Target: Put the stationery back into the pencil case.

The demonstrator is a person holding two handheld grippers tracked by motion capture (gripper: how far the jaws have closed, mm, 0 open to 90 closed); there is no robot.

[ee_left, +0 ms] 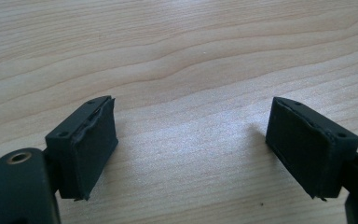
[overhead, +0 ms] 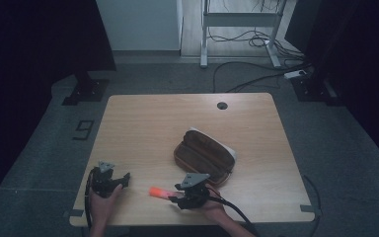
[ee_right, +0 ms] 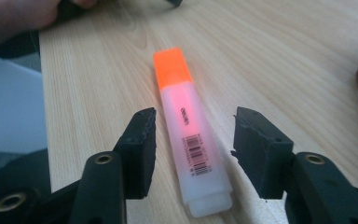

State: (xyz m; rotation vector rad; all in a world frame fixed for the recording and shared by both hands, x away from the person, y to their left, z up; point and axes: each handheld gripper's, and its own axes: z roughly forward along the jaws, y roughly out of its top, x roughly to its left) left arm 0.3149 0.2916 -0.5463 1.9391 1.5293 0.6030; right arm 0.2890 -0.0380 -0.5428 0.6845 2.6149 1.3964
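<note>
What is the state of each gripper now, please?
Left gripper: open, nothing between the jaws.
Right gripper: open, jaws either side of the orange highlighter, not gripping it.

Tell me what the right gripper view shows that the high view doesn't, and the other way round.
The right gripper view alone shows the highlighter's barcode and the gaps between it and the pads. The high view alone shows the open brown pencil case whole, the table's cable hole and the floor cables. Both show the highlighter lying on the table with the right gripper around its rear end.
</note>
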